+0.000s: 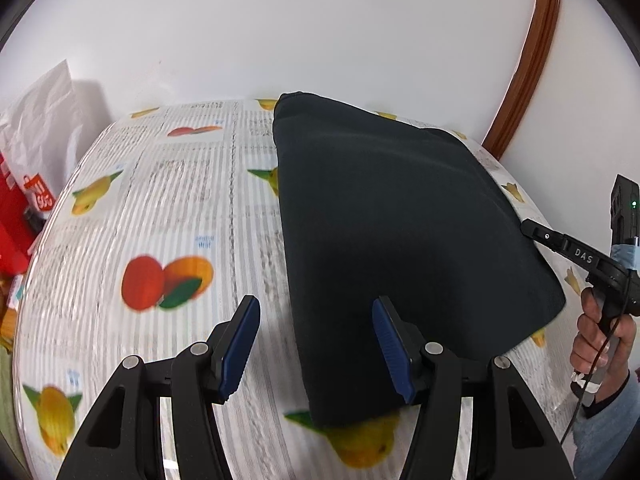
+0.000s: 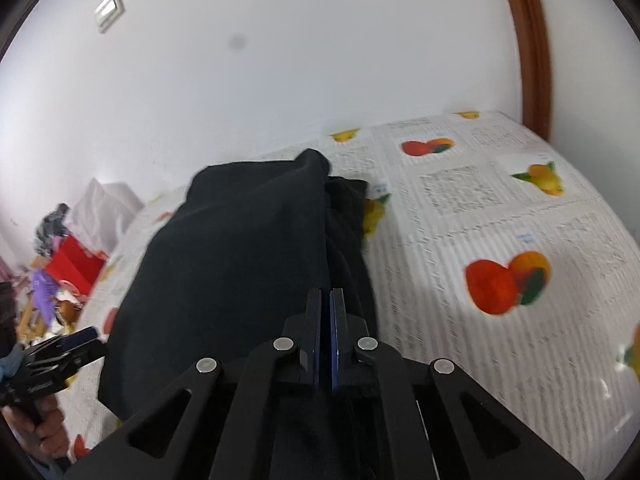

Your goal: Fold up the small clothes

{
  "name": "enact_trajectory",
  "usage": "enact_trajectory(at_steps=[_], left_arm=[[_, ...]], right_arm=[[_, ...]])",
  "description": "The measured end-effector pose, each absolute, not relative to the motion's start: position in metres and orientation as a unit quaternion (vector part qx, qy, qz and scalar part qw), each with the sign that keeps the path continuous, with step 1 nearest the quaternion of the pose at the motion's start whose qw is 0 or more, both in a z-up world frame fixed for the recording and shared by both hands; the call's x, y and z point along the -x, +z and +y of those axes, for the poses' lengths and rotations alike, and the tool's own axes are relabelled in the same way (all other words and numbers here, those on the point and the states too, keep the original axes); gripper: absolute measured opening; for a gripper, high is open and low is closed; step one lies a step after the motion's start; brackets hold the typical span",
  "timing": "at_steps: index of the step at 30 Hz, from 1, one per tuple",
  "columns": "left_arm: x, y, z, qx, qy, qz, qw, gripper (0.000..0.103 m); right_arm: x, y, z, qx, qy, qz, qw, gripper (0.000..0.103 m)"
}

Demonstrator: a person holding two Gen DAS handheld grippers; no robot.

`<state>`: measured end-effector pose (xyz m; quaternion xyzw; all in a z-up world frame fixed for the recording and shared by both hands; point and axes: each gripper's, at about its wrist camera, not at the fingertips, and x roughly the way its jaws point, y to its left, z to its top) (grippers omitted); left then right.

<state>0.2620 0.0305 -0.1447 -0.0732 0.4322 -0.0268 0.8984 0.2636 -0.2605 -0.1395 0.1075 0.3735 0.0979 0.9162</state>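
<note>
**Folding in progress: dark garment pinched by the right gripper, left gripper spread wide**

Lying across the table (image 1: 132, 208), a black garment (image 1: 400, 232) is seen folded into a long slab that runs from the near edge toward the white wall (image 1: 320, 28). The table is covered by a cloth printed with newspaper columns and fruit. In the left wrist view, the left gripper (image 1: 316, 344) is held with its jaws spread wide, nothing between the blue pads (image 1: 240, 344); one pad hangs over bare tablecloth, the other over the garment's near left part. Whether that pad touches the fabric cannot be told.

In the right wrist view, the right gripper (image 2: 325, 336) is seen with its fingers pressed together on the black garment (image 2: 240, 256), an edge of cloth being pinched between them. A ridge of fabric rises from the pinch toward the far end, where the cloth is bunched into a peak.

The right gripper (image 1: 532, 229) is also caught at the right edge of the left wrist view, gripped by the right hand (image 1: 600, 332) beside the garment's right border. The left hand (image 2: 44, 428) is visible at the lower left of the right wrist view. A white bag (image 1: 44, 120) and a red box (image 1: 14, 216) are seen beyond the table's left side, and a brown wooden frame (image 1: 528, 52) runs up the wall at right.
</note>
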Motion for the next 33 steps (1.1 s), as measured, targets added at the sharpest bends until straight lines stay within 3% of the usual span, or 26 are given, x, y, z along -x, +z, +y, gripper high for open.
enact_trajectory(at_steps=[8,11,13,15,20,25,33], left_arm=[[-0.222,-0.114,0.015,0.078,-0.03,0.406,0.91,0.056],[-0.198,-0.092,0.004,0.072,-0.025,0.383,0.921,0.063],[-0.177,-0.075,-0.005,0.066,-0.019,0.362,0.929,0.067],[-0.16,-0.063,-0.013,0.062,-0.017,0.35,0.934,0.073],[-0.117,-0.039,-0.032,0.052,-0.004,0.327,0.944,0.082],[-0.084,-0.026,-0.043,0.037,0.004,0.32,0.947,0.09],[-0.061,-0.022,-0.046,0.024,0.017,0.321,0.947,0.092]], right_arm=[[-0.213,-0.124,-0.268,-0.063,0.033,0.413,0.908,0.01],[-0.182,-0.102,-0.271,-0.059,0.017,0.402,0.913,0.038],[-0.154,-0.081,-0.27,-0.049,-0.001,0.379,0.924,0.065],[-0.129,-0.065,-0.265,-0.035,-0.007,0.363,0.931,0.072],[-0.074,-0.042,-0.252,-0.002,-0.015,0.353,0.935,0.076],[-0.029,-0.026,-0.249,0.002,-0.031,0.325,0.945,0.101],[0.004,-0.019,-0.252,-0.011,-0.037,0.327,0.944,0.103]])
